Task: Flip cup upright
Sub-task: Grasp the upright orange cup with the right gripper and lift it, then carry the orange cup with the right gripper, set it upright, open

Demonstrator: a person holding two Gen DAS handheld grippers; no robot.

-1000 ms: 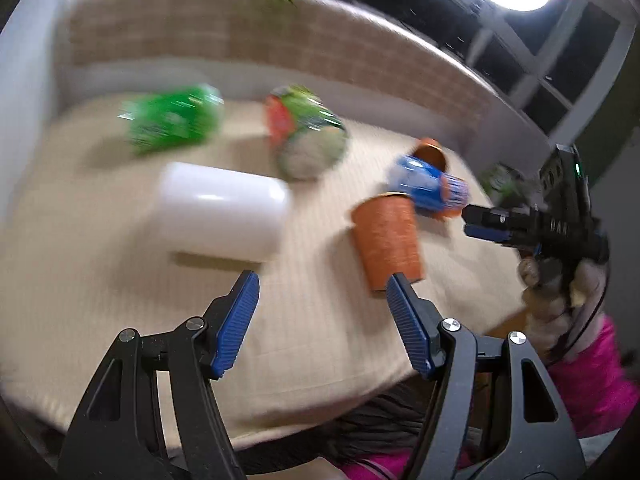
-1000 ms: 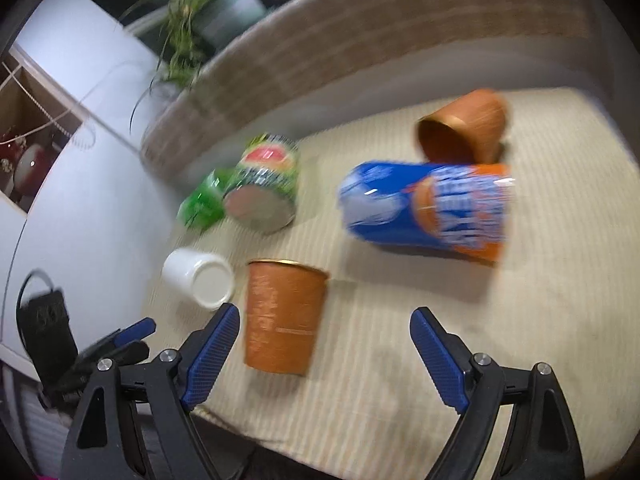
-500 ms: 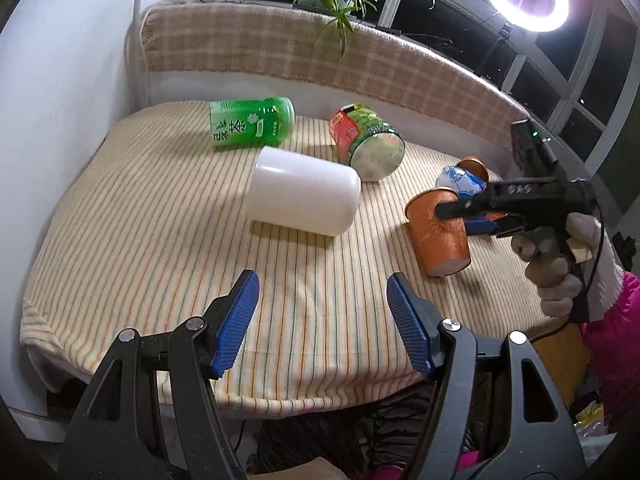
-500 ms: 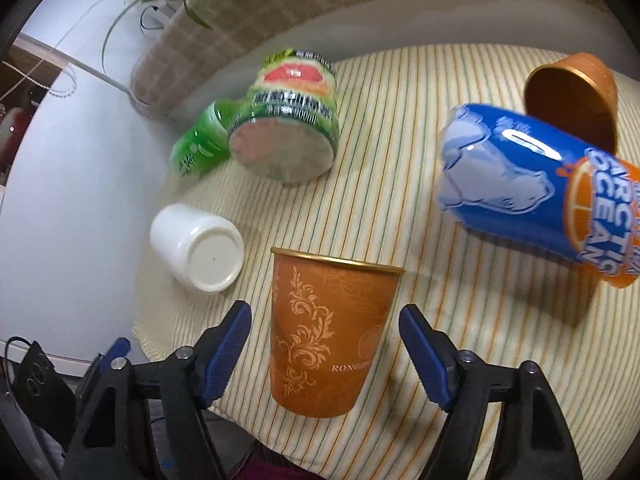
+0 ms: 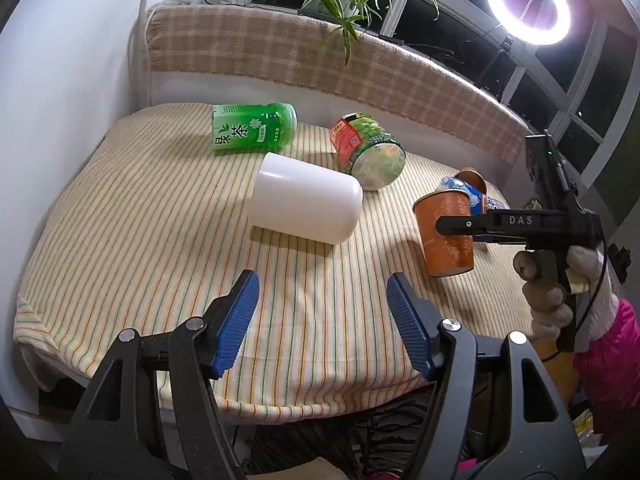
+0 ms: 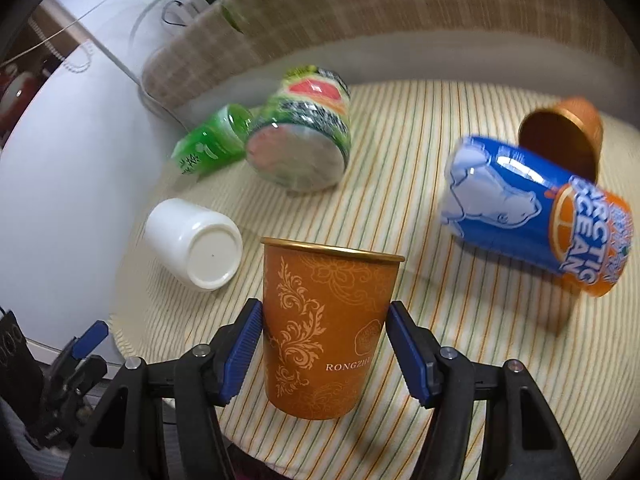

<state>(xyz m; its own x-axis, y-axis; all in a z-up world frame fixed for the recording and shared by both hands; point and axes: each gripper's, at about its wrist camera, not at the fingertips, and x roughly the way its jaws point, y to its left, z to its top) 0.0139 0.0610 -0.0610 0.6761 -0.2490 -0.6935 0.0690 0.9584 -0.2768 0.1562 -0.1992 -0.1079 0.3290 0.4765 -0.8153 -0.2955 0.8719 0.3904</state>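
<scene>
An orange paper cup (image 6: 326,336) with gold scrollwork stands upright on the striped tablecloth (image 6: 400,152). My right gripper (image 6: 324,344) has its blue pads (image 6: 242,344) against both sides of the cup. The same cup (image 5: 446,236) shows at the right in the left wrist view, with the right gripper's finger (image 5: 500,224) across it. My left gripper (image 5: 322,320) is open and empty above the table's front edge. A white cup (image 5: 304,208) lies on its side ahead of it.
A green bottle (image 5: 254,130), a green-red jar (image 5: 368,150), a blue-orange can (image 6: 536,216) and a second orange cup (image 6: 560,136) all lie on their sides. A checked cushion (image 5: 320,56) backs the table. A white wall (image 5: 60,80) stands at the left.
My right gripper moved in around the orange cup and narrowed from wide open until its pads touch the cup's sides. The left gripper drew back slightly and stayed open.
</scene>
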